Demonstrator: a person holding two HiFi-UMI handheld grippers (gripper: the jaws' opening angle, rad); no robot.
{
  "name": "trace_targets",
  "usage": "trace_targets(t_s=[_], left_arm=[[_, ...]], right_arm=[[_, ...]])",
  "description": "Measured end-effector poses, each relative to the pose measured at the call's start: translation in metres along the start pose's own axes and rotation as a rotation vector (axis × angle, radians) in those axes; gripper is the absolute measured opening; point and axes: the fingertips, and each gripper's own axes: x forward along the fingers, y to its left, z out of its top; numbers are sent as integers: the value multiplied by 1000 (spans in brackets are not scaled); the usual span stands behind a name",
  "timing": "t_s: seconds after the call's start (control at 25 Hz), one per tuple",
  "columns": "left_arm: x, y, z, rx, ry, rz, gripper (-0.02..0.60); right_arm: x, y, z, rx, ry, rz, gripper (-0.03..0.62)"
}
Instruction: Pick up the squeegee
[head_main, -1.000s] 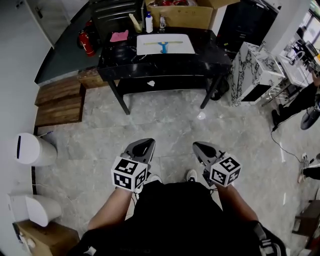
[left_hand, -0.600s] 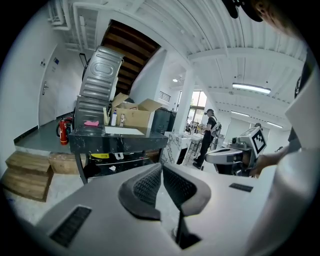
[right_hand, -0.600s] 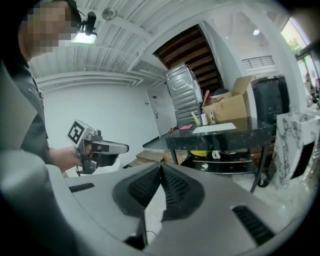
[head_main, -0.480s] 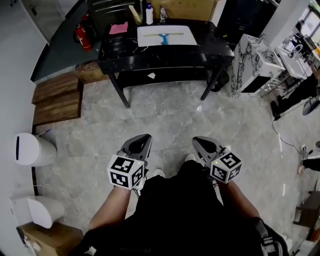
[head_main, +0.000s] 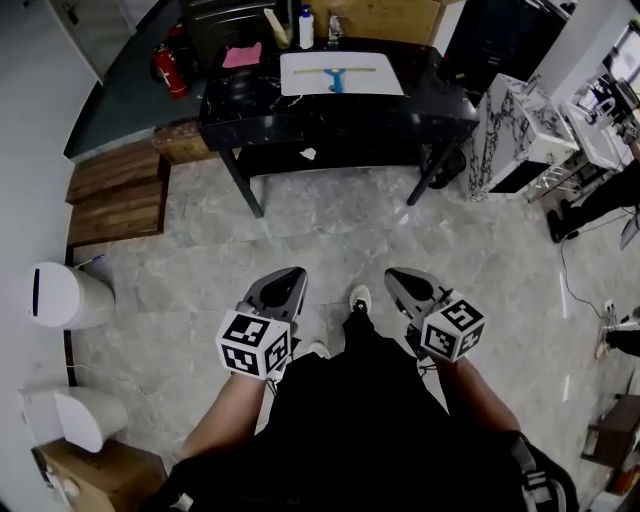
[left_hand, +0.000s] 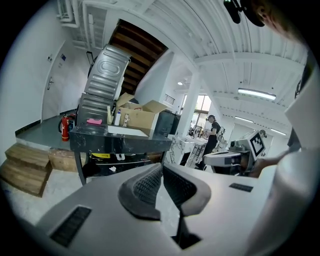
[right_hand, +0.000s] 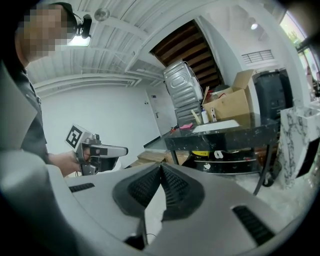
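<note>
Lying far ahead of both pairs of jaws, the squeegee (head_main: 337, 76) rests flat on a white sheet (head_main: 385, 84) on top of the black table (head_main: 330, 112), with open floor between it and the jaw tips. The left gripper (head_main: 290, 273) has its pads pressed together with nothing between them, and the right gripper (head_main: 396, 273) is likewise fully closed and empty. Both point ahead and a little downward, side by side.

The first risk, as I judge it, is arriving with the jaws closed like this: the tips would nudge the squeegee along the sheet instead of straddling its blue handle. Because it lies flat, jaws coming in too low could scrape or bunch the sheet and drag the squeegee with it, while jaws held too high could close on air or catch only the thin blade bar, leaving it to swing or slip out.

A bottle (head_main: 306, 28) and a pink cloth (head_main: 244, 55) sit beyond and to the left of the squeegee; an overshoot past the handle could knock the bottle over. Coming in low also risks striking the table's front edge.
</note>
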Motion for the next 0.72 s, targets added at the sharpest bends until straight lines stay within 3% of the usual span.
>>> trace_targets(t_s=[0.72], left_arm=[[103, 28, 43, 33, 60, 6, 26]], right_arm=[[57, -97, 55, 36, -23, 24, 8]])
